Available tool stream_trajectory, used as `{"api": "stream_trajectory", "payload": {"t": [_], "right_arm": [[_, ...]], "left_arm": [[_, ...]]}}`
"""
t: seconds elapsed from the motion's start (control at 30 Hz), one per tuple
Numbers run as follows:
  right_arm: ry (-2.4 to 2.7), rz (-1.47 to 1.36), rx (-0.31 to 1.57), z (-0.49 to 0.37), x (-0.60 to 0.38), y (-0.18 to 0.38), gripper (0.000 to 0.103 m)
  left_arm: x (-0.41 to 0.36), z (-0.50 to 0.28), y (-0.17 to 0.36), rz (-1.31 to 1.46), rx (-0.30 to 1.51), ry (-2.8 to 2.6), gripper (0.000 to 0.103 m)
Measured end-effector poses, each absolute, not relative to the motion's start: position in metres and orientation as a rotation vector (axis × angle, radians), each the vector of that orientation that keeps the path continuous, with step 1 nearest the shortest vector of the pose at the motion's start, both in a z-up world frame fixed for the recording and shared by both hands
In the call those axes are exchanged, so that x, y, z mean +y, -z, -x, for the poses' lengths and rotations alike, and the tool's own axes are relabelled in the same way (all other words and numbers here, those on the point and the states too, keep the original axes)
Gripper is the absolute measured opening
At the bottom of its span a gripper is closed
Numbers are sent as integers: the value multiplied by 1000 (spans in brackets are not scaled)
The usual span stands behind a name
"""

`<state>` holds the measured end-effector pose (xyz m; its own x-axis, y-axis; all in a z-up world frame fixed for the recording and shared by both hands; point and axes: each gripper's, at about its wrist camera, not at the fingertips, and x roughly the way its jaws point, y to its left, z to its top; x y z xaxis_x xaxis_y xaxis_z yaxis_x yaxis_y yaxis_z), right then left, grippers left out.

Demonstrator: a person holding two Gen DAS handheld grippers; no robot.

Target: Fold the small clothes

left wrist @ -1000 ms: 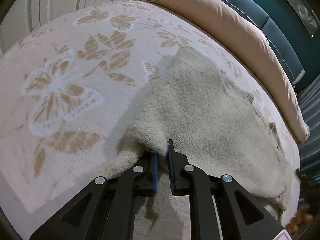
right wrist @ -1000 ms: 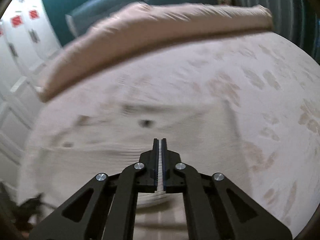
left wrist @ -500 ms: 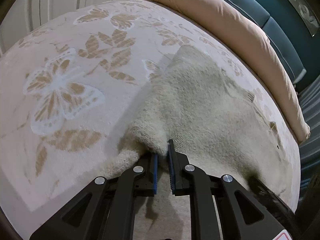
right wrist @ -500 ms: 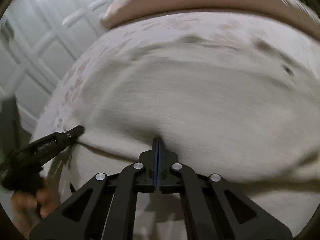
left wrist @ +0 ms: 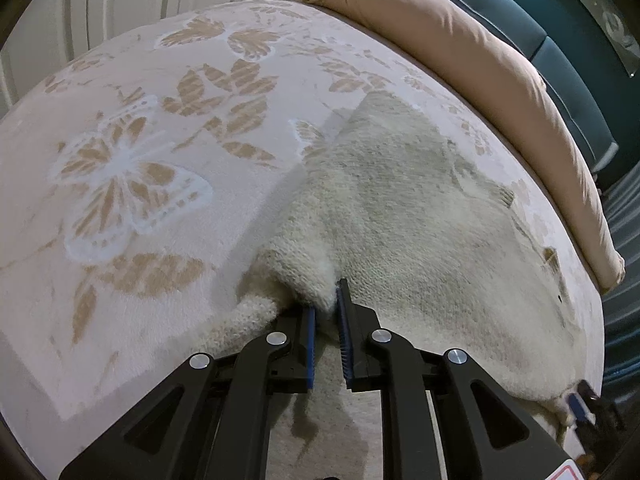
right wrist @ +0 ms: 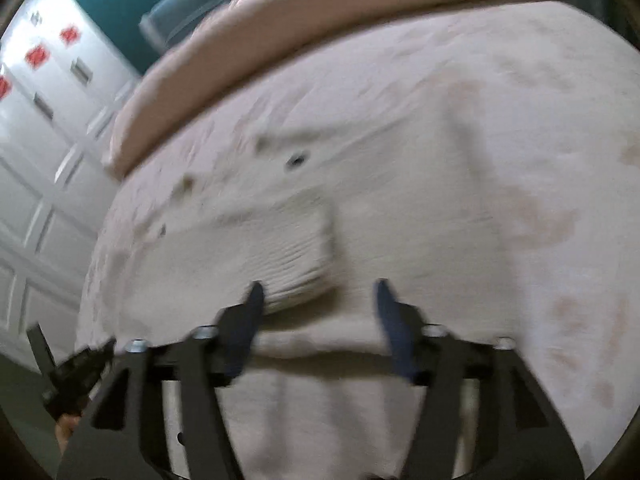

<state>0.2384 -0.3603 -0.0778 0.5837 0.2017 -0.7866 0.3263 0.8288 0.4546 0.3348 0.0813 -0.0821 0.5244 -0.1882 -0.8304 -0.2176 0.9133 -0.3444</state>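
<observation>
A cream knitted sweater lies spread on the bed. My left gripper is shut on a bunched fold at the sweater's near left edge, which stands a little raised. In the blurred right wrist view the same sweater fills the middle. My right gripper is low over it, its jaws opening wide. A ribbed, folded-over piece sits just beyond the left fingertip; the pads press on nothing. The right gripper's tip shows at the sweater's near right corner in the left wrist view.
The bed has a pale cover with butterfly and leaf prints. A long beige bolster runs along the far side before a teal headboard. White panelled doors stand past the bed's left edge.
My right gripper swung across the sweater, came down and went from shut to wide open. My left gripper kept still with the same fold between its pads.
</observation>
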Motion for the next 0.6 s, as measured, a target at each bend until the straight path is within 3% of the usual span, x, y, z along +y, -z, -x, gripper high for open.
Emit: {"api": "stream_trajectory", "payload": {"t": [0.03,0.1,0.13,0.27,0.37,0.53,0.6], "right_arm": [[102,-580,992,-247,-350,85,57],[92,-521,960,-252,-335,73,13],[55,-546,906,-250,-335,56,6],[76,-531,713,-225,-348,16,6],[153,-509,943,-248,-360,78,6],[140,-566,827,-225,-358,66,6],[168,-528,953,-237,-357,96,7]], "left_arm": [[82,-335,82,439,1030,-20,14],[81,-337,81,429,1039,-20,14],[81,-337,80,425,1042,-19,14],[83,-337,81,429,1044,-5,14],[80,-337,81,413,1040,-9,14],[79,-337,83,394,1033,-5,14],[77,-337,83,383,1033,-6,14]]}}
